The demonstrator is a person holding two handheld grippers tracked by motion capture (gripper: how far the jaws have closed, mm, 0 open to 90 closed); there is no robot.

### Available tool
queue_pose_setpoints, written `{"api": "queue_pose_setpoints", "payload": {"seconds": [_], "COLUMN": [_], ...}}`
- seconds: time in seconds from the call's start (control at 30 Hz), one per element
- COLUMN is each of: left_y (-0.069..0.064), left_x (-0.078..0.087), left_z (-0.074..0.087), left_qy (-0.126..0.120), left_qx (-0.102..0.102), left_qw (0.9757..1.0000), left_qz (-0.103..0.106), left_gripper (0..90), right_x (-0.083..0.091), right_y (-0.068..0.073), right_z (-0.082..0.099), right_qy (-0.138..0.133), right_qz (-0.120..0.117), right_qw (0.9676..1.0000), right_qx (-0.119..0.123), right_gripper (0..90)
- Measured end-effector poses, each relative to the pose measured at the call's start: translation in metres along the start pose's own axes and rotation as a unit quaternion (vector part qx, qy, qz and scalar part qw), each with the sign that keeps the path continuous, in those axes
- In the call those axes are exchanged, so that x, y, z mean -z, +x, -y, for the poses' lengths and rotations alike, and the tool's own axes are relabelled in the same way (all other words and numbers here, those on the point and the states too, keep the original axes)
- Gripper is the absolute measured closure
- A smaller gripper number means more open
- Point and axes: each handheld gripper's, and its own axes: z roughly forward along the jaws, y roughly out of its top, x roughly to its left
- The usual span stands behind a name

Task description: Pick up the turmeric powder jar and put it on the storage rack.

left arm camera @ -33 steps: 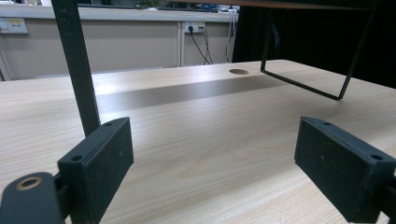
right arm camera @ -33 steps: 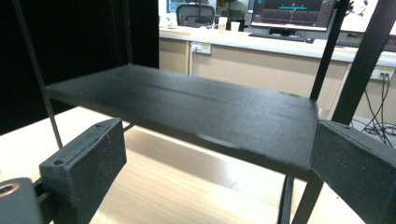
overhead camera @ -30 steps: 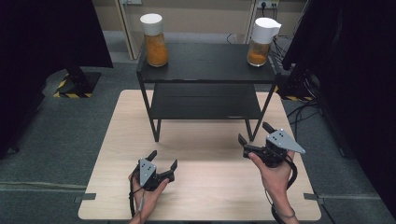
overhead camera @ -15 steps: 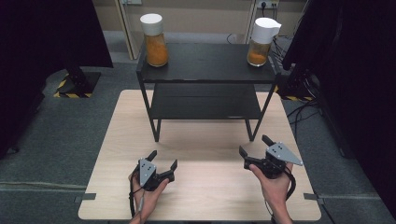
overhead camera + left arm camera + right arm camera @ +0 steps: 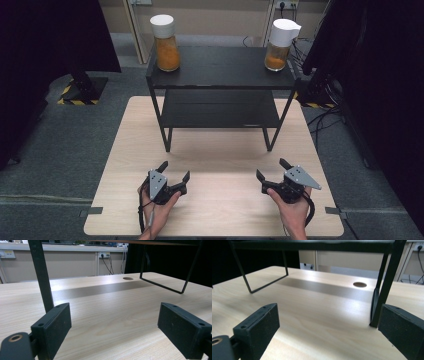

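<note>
Both grippers rest low on the wooden table (image 5: 220, 160), the left gripper (image 5: 174, 175) at seven o'clock, the right gripper (image 5: 272, 171) at five, jaws spread wide and empty. The two lidded jars, one (image 5: 166, 42) at eleven, the other (image 5: 280, 46) at one, stand on the black shelf (image 5: 220, 67). They look glassy, part-filled, likely heavy and slick; grip the body below the lid.
</note>
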Motion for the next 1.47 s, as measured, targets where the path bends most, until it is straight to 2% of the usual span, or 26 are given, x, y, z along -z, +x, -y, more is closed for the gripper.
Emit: {"api": "queue_pose_setpoints", "payload": {"seconds": [0.53, 0.8, 1.13, 1.47], "left_y": [0.000, 0.000, 0.001, 0.001], "left_x": [0.000, 0.000, 0.000, 0.000], "left_z": [0.000, 0.000, 0.000, -0.001], "left_qy": [0.000, 0.000, 0.000, 0.002], "left_qx": [0.000, 0.000, 0.001, 0.000], "left_qw": [1.0000, 1.0000, 1.0000, 1.0000], "left_qz": [0.001, 0.001, 0.001, 0.002], "left_gripper": [11.1, 11.1, 11.1, 11.1], "right_x": [0.002, 0.000, -0.001, -0.001], "right_y": [0.007, 0.007, 0.010, 0.008], "right_z": [0.029, 0.033, 0.032, 0.032], "right_qy": [0.020, 0.032, 0.035, 0.036], "right_qz": [0.004, 0.001, 0.001, -0.002], "right_qw": [0.9998, 0.9995, 0.9993, 0.9993], "right_qx": [-0.007, 0.003, 0.014, 0.009], "right_gripper": [3.8, 4.0, 4.3, 4.2]}}
